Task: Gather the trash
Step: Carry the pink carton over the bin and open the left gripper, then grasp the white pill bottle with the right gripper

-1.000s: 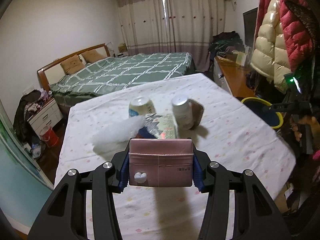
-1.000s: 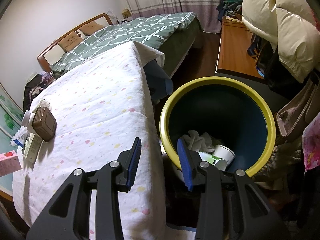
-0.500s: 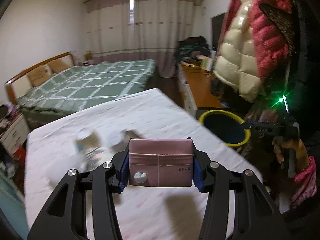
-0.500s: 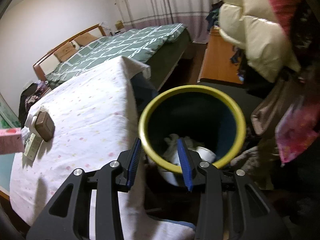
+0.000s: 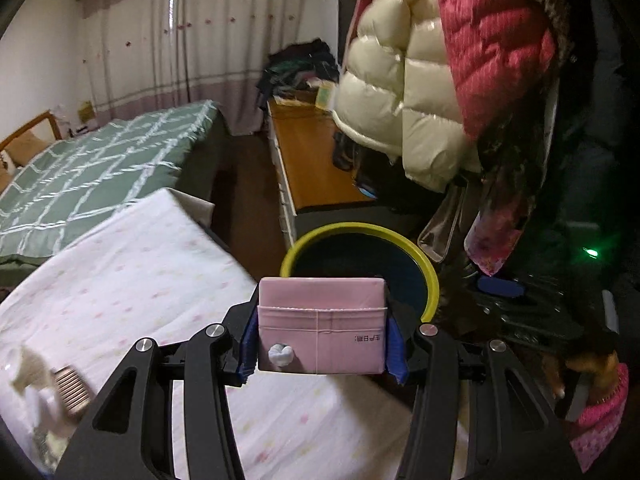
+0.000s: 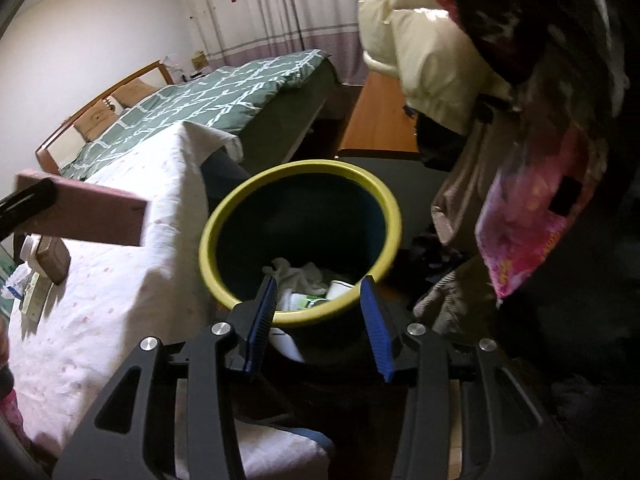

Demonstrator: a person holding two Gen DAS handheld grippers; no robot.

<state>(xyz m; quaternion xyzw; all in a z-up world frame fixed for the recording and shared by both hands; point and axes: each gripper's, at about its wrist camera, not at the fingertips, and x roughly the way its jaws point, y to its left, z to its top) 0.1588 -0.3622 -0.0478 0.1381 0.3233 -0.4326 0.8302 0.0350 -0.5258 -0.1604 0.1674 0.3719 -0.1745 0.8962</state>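
My left gripper (image 5: 322,338) is shut on a pink carton (image 5: 320,332), held over the table's right edge just short of the yellow-rimmed dark bin (image 5: 430,276). In the right wrist view the same pink carton (image 6: 92,212) juts in from the left above the table. My right gripper (image 6: 320,320) hovers at the near rim of the bin (image 6: 224,220); its jaws are opening and nothing lies between them. Crumpled tissue (image 6: 298,274) and a white cup (image 6: 340,288) lie at the bottom of the bin.
The table wears a white dotted cloth (image 5: 132,272); a brown box (image 6: 52,258) and other litter sit at its left end. Puffy jackets (image 5: 404,92) hang over the bin's right side. A wooden bench (image 5: 312,160) and a green bed (image 5: 92,168) stand behind.
The left gripper swung right with the pink carton, from facing the cans on the table to facing the bin. The right gripper drifted along the bin's rim and its jaws widened.
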